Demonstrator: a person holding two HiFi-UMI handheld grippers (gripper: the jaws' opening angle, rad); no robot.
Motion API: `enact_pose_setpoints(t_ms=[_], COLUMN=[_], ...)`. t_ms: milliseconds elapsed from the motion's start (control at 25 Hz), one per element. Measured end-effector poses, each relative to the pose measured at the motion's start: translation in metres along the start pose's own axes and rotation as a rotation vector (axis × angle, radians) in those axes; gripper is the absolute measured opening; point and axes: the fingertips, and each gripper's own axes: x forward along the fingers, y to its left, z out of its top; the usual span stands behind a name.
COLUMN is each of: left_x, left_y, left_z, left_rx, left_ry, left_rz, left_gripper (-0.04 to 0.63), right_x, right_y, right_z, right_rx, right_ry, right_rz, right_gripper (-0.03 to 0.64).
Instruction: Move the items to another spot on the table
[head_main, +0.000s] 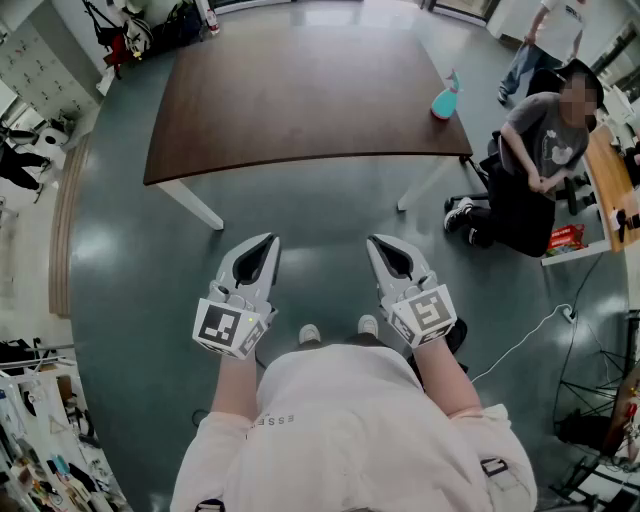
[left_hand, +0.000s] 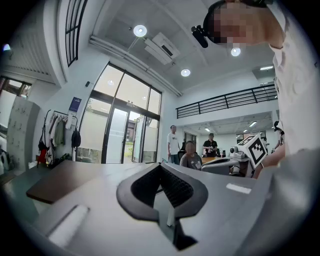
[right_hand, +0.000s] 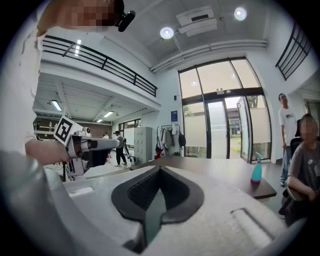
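A teal spray bottle (head_main: 445, 97) stands upright at the far right edge of the brown table (head_main: 300, 90); the right gripper view shows the bottle (right_hand: 256, 170) on the table's (right_hand: 215, 167) corner. My left gripper (head_main: 268, 240) and right gripper (head_main: 373, 241) hang side by side over the grey floor, short of the table's near edge. Both point toward the table with jaws closed and nothing between them. In the left gripper view the closed tips (left_hand: 161, 166) aim past the table top (left_hand: 60, 182). The right gripper's tips (right_hand: 160, 169) meet too.
A person in dark clothes (head_main: 530, 165) crouches on the floor right of the table, and another person (head_main: 548, 35) stands behind. White table legs (head_main: 190, 205) reach the floor near me. A cable (head_main: 525, 340) trails at the right; a wooden desk (head_main: 610, 190) stands beyond.
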Motion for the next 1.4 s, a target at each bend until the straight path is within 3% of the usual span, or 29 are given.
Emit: enact_pose_setpoints(t_ms=[440, 680, 880, 1160, 1400], left_x=[-0.007, -0.019, -0.027, -0.008, 0.045], left_y=[0.004, 0.013, 0.027, 0.042, 0.045], left_z=[-0.006, -0.008, -0.018, -0.036, -0.043], left_rx=[-0.009, -0.024, -0.044, -0.069, -0.086], left_ry=[0.024, 0.021, 0.041, 0.074, 0.079], left_rz=[0.01, 0.04, 0.017, -0.015, -0.01], left_gripper=[0.017, 0.017, 0.017, 0.017, 0.017], right_x=[0.003, 0.001, 0.009, 0.014, 0.03], right_y=[0.015, 0.009, 0.003, -0.029, -0.085], right_z=[-0.015, -0.016, -0.022, -0.042, -0.051], right_rx=[0.013, 0.05, 0.071, 0.132, 0.142], right_ry=[0.026, 0.005, 0.02, 0.055, 0.07], right_rz=[0.013, -0.035, -0.087, -0.178, -0.185], right_gripper=[-0.009, -0.009, -0.009, -0.009, -0.009])
